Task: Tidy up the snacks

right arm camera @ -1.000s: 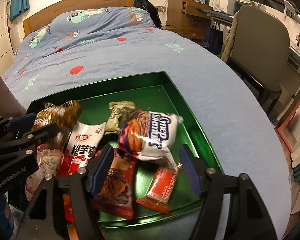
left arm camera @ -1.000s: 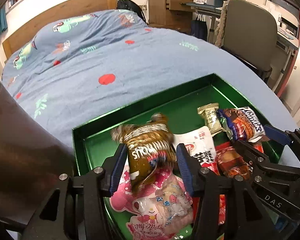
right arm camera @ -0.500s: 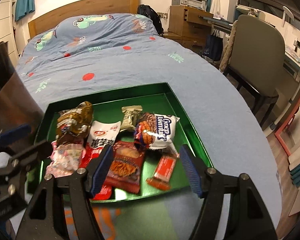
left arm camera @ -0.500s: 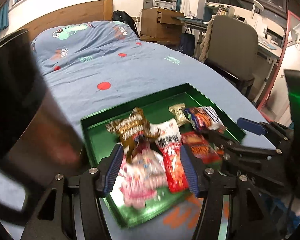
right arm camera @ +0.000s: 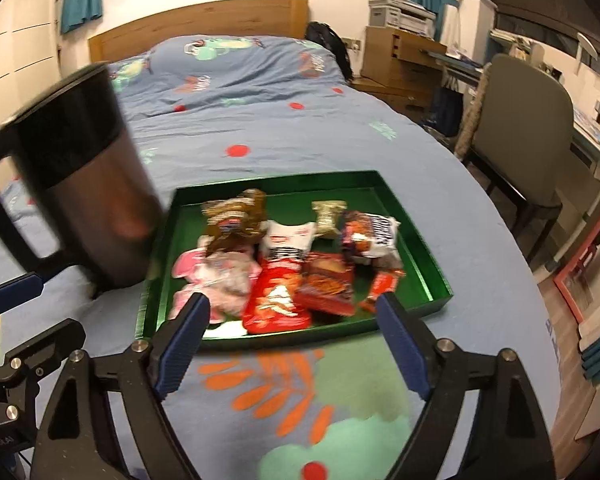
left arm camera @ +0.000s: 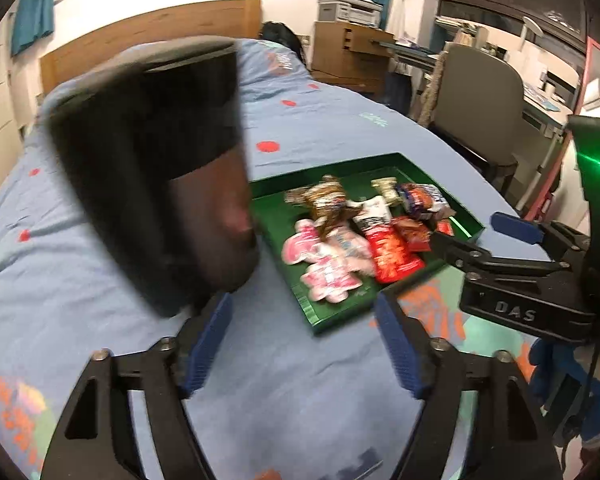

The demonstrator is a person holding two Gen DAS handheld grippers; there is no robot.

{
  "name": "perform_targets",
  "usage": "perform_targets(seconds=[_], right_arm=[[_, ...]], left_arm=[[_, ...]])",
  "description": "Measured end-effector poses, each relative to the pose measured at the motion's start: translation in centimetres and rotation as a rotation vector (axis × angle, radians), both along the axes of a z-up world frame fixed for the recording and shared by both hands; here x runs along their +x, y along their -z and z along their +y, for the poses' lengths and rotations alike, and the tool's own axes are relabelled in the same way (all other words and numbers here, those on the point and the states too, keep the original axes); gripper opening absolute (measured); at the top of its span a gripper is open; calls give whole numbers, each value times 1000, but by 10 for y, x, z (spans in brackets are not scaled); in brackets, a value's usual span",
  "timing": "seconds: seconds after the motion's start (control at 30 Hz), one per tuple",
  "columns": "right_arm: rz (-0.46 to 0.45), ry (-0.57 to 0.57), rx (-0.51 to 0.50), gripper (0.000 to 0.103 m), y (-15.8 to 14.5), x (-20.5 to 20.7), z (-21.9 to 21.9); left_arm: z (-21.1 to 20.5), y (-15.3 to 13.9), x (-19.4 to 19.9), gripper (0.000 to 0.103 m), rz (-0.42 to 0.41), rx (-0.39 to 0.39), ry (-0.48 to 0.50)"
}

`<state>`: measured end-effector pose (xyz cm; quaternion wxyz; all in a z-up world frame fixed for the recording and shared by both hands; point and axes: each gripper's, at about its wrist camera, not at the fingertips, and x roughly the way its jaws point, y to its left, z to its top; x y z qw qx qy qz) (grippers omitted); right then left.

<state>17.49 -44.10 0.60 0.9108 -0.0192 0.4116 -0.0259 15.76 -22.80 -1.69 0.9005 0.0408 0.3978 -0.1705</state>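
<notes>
A green tray [right arm camera: 420,240] [left arm camera: 271,204] lies on the blue bedspread and holds several snack packets: a brown one [right arm camera: 235,216], a pink one [right arm camera: 219,276], a red-and-white one [right arm camera: 279,280], a dark red one [right arm camera: 328,280] and a white-and-orange one [right arm camera: 372,232]. My left gripper [left arm camera: 304,340] is open and empty, hovering over the bedspread in front of the tray. My right gripper [right arm camera: 291,340] is open and empty, just short of the tray's near edge.
A tall dark steel mug [right arm camera: 83,184] [left arm camera: 155,168] with a black handle stands left of the tray, close to my left gripper. A grey chair [right arm camera: 520,128] and desk stand to the right of the bed. The wooden headboard [right arm camera: 199,20] is at the far end.
Both grippers have pulled back from over the tray toward the near side of the bed. The brown packet and the white-and-orange packet, earlier between the fingers, now lie in the tray.
</notes>
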Motion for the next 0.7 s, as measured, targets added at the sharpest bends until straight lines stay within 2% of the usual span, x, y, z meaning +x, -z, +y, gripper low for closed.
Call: perform_targets(seconds=[0.07,0.33,0.7], right_arm=[[-11,-19,2,103,-5,-8,13],[-40,-83,-19,103,-21,-38,63],[-83,-116,-34,103,-38,-70,104]], left_arm=[[17,-5,-9,85,-17,-2,-30],[74,-13,-40,85,-26,-3,-141],[125,-17,-71,86,-36,-9,-246]])
